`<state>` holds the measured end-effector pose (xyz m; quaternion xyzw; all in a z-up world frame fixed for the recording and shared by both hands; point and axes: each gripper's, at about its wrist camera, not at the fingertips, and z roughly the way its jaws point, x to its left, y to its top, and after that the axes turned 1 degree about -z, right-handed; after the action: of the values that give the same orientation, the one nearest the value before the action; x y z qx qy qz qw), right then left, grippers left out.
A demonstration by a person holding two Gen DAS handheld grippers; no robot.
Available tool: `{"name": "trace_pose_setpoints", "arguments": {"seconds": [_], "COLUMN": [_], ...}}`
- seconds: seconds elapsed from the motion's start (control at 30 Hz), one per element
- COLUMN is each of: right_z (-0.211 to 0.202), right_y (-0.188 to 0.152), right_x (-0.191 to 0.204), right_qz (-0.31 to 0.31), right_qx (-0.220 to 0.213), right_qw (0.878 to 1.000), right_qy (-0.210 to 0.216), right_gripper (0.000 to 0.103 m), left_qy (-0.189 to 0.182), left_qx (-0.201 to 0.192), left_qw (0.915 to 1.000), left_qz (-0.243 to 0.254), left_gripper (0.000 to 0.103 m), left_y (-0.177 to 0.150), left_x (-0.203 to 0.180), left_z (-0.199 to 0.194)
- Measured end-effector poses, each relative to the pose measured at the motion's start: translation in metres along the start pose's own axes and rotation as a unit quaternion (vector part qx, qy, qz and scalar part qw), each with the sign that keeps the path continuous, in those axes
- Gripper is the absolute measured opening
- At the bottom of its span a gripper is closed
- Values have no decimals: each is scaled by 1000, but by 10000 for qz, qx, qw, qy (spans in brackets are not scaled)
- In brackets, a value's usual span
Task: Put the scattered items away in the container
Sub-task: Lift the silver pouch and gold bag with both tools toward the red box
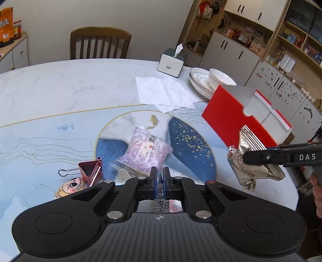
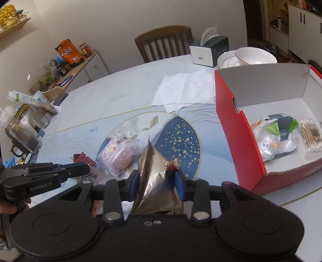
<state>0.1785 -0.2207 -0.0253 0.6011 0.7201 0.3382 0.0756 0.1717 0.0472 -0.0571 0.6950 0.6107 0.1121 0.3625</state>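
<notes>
Your right gripper (image 2: 156, 182), fingers clenched on the gold packet (image 2: 155, 181), has the red box (image 2: 237, 141) at two o'clock; left gripper (image 1: 159, 179) pinches a wrapper.

Wall (image 1: 120, 18): plain, pale
Chair (image 1: 100, 43): brown wood; pushed up to the far side of the counter (image 1: 60, 88)
Counter: white marble with blue fish pictures
Shelves (image 1: 281, 40): white doors, full of small things

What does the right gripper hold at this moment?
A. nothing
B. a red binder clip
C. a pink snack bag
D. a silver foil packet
D: the right gripper is closed on the silver foil packet, lifted off the table, while the pink snack bag and the red binder clip lie there.
</notes>
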Motion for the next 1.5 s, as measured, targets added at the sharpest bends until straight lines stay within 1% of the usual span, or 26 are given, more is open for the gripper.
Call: {"name": "trace_pose_setpoints", "arguments": {"seconds": [0.33, 0.5, 0.57, 0.63, 0.67, 0.73, 0.83, 0.93, 1.0, 1.03, 1.07, 1.1, 1.13, 1.2, 1.27, 1.37, 1.5], "right_z": [-32, -44, -48, -51, -51, -52, -51, -51, -50, -50, -50, -49, -49, -49, -49, -49, -48], "right_y": [1, -4, -6, -9, -10, -12, -15, -17, -18, -18, -19, -19, -18, -18, -17, -16, -16], "right_x": [-12, -26, -31, -34, -36, -39, -42, -43, -44, -44, -45, -45, -46, -46, -48, -50, -54], "right_qz": [-237, -242, -266, -284, -286, -282, -271, -337, -397, -422, -444, -463, -486, -539, -582, -638, -693], "right_qx": [-28, 11, 20, 23, 30, 61, 110, 142, 165, 179, 195, 210, 221, 234, 239, 242, 286], "right_qw": [9997, 9997, 9996, 9996, 9996, 9996, 9995, 9993, 9990, 9989, 9987, 9986, 9984, 9980, 9977, 9972, 9966], "right_qy": [79, 30, 34, 16, 20, 46, 76, 94, 119, 128, 147, 172, 195, 225, 267, 302, 347], "right_gripper": [36, 36, 36, 36, 36, 36, 36, 36, 36, 36, 36, 36, 36, 36, 36, 36, 36], "left_qy": [-350, -428, -375, -435, -386, -163, -4, 378, 569, 658, 701, 738, 803, 952, 1060, 1371, 1578], "left_qx": [-255, -312, -316, -217, -206, -180, 35, 209, 304, 353, 387, 409, 393, 457, 574, 666, 597], "left_qw": [9984, 9981, 9985, 9984, 9985, 9991, 9985, 9972, 9957, 9948, 9942, 9937, 9932, 9916, 9889, 9841, 9767], "left_qz": [-363, -320, -230, -270, -326, -361, -542, -610, -658, -687, -714, -742, -749, -752, -870, -915, -1325], "left_gripper": [0, 0, 0, 0, 0, 0, 1, 4, 11, 26, 50, 64, 71, 71, 71, 71, 71], "left_y": [0, 3, 4, 4, 3, -2, -11, -24, -32, -35, -38, -41, -45, -50, -57, -65, -70], "left_x": [-18, -30, -33, -30, -28, -25, -16, -14, -15, -16, -17, -18, -20, -23, -24, -25, -21], "left_z": [-26, -32, -33, -32, -32, -33, -32, -28, -25, -23, -21, -20, -20, -15, -7, 6, 11]}}
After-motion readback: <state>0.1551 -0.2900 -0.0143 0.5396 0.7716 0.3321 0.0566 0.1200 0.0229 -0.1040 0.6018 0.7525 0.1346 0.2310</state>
